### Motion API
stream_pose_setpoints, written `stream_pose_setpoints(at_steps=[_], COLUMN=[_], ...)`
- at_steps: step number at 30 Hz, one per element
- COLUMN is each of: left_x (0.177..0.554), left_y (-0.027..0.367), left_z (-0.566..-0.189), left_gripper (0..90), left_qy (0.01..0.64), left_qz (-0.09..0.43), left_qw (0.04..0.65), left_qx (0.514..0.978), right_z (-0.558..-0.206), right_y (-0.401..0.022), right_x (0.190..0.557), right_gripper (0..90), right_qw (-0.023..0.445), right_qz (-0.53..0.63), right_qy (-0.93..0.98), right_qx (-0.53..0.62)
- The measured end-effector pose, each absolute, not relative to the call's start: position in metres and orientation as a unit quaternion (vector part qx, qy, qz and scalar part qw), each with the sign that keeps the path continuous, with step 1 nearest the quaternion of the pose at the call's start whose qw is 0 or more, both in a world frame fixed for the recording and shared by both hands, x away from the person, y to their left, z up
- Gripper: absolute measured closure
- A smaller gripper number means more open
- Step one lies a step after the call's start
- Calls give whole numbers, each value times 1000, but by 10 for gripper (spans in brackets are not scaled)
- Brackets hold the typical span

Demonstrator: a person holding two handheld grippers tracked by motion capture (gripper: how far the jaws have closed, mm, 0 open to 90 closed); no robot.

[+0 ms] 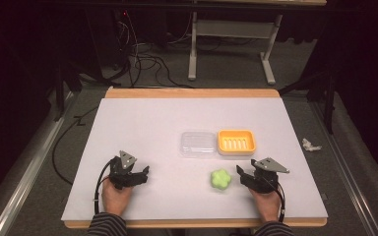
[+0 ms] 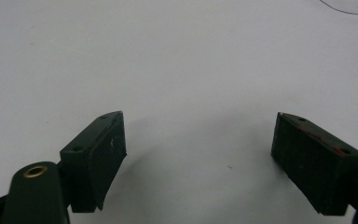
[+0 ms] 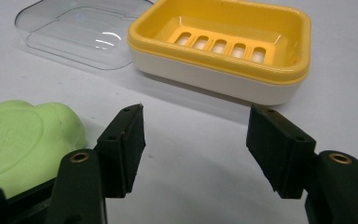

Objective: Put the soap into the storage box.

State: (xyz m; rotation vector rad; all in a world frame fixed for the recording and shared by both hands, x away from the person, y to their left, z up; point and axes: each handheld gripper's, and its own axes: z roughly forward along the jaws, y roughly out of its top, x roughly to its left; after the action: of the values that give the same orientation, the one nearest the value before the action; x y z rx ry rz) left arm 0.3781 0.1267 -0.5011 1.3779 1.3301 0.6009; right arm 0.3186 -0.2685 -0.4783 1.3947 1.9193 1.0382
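Green soap (image 3: 25,140) half cut off beside right tool (image 3: 196,144), embossing unreadable; both tools' jaws apart, left tool (image 2: 198,154) too

a white-topped surface (image 1: 142,123) with a wooden edge carries three things — a clear plastic lid (image 1: 198,144) touching a yellow soap dish (image 1: 236,142), and nearer the person, apart from both, a green soap (image 1: 220,180).

Green flower-shaped soap (image 1: 220,179) flat on table, nr yellow dish (image 1: 236,142).
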Motion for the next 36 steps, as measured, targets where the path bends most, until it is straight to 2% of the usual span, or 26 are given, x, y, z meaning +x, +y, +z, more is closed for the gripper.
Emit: stream_pose_setpoints(at_steps=[16,27,36], left_x=[379,379,379], left_y=[128,128,128], left_z=[-501,-501,-501], left_gripper=[183,189,191], left_qy=[565,565,565], left_qz=[247,245,243], left_qw=[537,538,538], left_qx=[576,576,576], right_z=[-474,-442,-423], right_y=[-272,-273,-251], right_x=[319,302,297], right_gripper=[349,332,326], right_qw=[248,232,200], right_qz=[377,369,322], right_qy=[727,750,797], right_qx=[517,497,470])
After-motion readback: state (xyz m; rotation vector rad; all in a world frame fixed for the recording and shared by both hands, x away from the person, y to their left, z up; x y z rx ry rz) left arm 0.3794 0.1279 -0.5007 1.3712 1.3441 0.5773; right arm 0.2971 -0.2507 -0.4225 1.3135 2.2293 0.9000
